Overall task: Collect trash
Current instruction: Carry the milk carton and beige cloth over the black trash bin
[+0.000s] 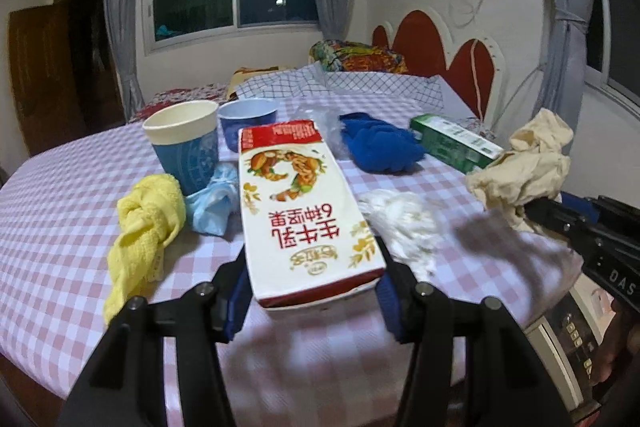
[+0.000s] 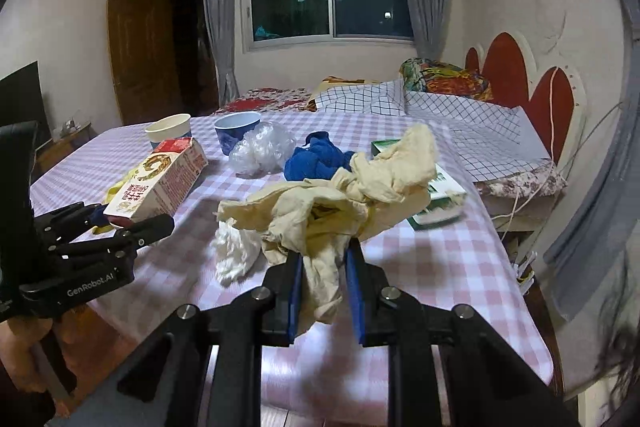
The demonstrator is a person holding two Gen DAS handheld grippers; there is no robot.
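Since trash is being collected, a carton [image 1: 304, 211] is clamped in the left claw [image 1: 312, 291] and a rag [image 2: 340, 203] is pinched in the tight right claw [image 2: 324, 291], above the counter [image 2: 440, 267].

Pink-checked tablecloth [image 1: 60, 227], yellow towel [image 1: 140, 227], cream rag [image 2: 340, 203], blue cloth [image 1: 380, 143]

Home bedroom: bed [image 2: 460, 107] w/ headboard [image 2: 520, 75], curtains [image 2: 216, 7], checked tablecloth [image 1: 60, 227].
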